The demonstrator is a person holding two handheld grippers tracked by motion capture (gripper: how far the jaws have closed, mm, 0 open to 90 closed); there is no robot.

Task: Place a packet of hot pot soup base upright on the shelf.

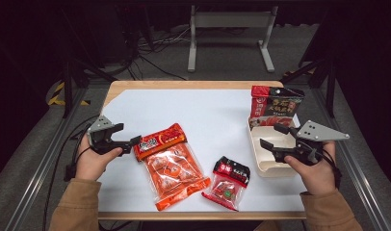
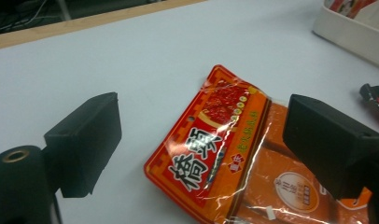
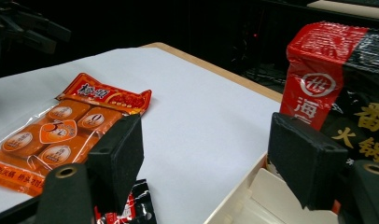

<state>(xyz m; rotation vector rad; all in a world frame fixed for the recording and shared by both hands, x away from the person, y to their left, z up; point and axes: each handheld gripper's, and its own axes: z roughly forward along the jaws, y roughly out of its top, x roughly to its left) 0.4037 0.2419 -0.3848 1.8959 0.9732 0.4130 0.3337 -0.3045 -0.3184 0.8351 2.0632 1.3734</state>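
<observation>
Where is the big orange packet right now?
In the high view the big orange packet lies flat on the white table, left of centre, just beyond the open left gripper, with the small red-and-black packet to its right.

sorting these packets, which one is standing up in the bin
The red and black packet, propped upright in the cream bin; the orange packet and small black-topped packet lie flat.

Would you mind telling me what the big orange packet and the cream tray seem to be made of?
Orange packet: thin glossy plastic film, probably; it crinkles, glares, and is partly see-through.
Cream tray: apparently rigid moulded plastic, with smooth, slightly shiny walls and rounded corners.
</observation>
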